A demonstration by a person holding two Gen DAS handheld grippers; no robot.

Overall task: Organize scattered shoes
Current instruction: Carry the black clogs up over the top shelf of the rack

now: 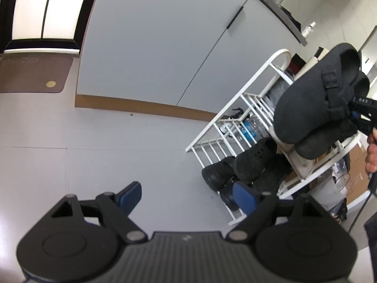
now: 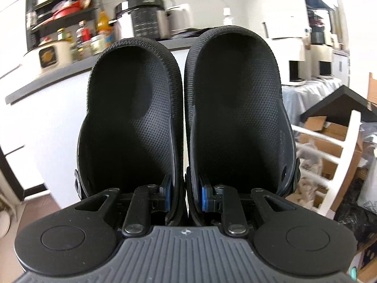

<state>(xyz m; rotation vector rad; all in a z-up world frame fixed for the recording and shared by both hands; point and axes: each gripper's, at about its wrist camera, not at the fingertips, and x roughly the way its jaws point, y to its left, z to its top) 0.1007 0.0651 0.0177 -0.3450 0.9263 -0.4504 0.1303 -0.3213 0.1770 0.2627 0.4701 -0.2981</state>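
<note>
Left gripper (image 1: pixel 187 197) hangs over bare floor (image 1: pixel 94 153) with its blue pads spread wide and nothing between them — it carries no shoe. Ahead of it and off to its right stands the white rack (image 1: pixel 238 108), tilted in this view, with dark boots (image 1: pixel 238 167) sitting at its lower end just beyond the right pad.

Further right and higher, over the rack's upper rails, is the pair of black clogs (image 1: pixel 313 103), gripped from the far side by the right gripper (image 1: pixel 353 115), with a hand (image 1: pixel 372 155) showing at the frame edge.

From the right wrist view, the right gripper (image 2: pixel 185 194) is pinched nearly closed on the clogs (image 2: pixel 183 108): each blue pad sits inside one clog, so the two inner walls are squeezed together between them. The clogs run straight out from the claw, long axes in line with the fingers, openings up toward the camera, side by side and touching. A kitchen counter (image 2: pixel 47 77) lies behind them, and the rack's white rail (image 2: pixel 346 160) is below and to the right of the claw.

My judgement — the placement turns on this: the rack lies down and to the right of the loaded claw, which is the nearer hand, so the pair wants lowering with both soles level onto the rails.
</note>
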